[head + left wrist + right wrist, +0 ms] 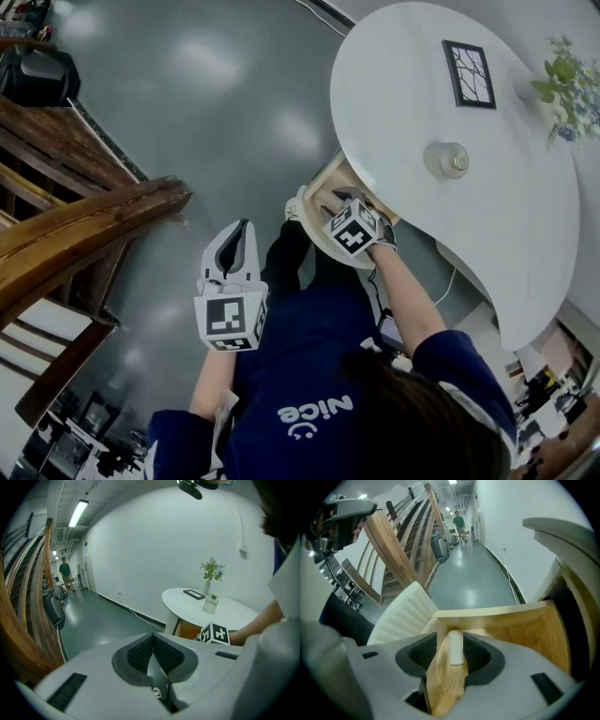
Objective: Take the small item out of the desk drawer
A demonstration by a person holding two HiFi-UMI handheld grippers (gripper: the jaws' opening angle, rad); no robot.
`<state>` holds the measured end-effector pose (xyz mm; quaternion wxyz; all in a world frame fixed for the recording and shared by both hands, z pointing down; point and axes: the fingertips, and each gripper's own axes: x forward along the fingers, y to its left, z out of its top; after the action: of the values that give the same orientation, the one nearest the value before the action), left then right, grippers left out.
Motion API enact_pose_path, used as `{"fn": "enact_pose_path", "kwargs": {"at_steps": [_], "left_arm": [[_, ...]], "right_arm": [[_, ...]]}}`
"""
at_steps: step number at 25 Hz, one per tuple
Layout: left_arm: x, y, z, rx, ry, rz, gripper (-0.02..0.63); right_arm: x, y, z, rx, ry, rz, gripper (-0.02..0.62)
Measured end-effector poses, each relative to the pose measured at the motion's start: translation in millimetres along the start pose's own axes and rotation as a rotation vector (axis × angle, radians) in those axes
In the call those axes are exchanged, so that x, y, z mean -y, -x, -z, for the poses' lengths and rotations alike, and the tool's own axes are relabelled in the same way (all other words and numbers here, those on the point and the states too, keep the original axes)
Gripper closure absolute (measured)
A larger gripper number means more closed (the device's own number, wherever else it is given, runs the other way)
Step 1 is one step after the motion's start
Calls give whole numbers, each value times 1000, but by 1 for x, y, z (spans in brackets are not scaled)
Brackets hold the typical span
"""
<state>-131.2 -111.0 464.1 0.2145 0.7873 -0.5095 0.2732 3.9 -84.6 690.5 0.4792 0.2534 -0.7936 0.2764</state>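
**Fig.** The desk drawer [525, 634] stands open under the edge of the round white table [487, 216]. The right gripper [451, 652] points steeply down into it with its jaws spread wide. The small item [455, 648], a short white stick, lies on the drawer's wooden floor directly between the pads, pressed by neither, with its far end close to a drawer wall. Its long axis runs along the gripper's own line, so closing the jaws would likely take it across its narrow width. The left gripper [153, 644] hangs well apart from the drawer, jaws together and empty. The right hand is the nearer.
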Motion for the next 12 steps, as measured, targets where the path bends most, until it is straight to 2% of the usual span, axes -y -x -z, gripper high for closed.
{"fn": "enact_pose_path", "kwargs": {"at_steps": [6,12], "left_arm": [[-8,2,25,-57,36,-30,601],[-8,-2,34,-75,49,-37,601]], "right_arm": [[1,-24,4,-26,17,-27,408],[2,-48,10,-82,38,-44,398]]}}
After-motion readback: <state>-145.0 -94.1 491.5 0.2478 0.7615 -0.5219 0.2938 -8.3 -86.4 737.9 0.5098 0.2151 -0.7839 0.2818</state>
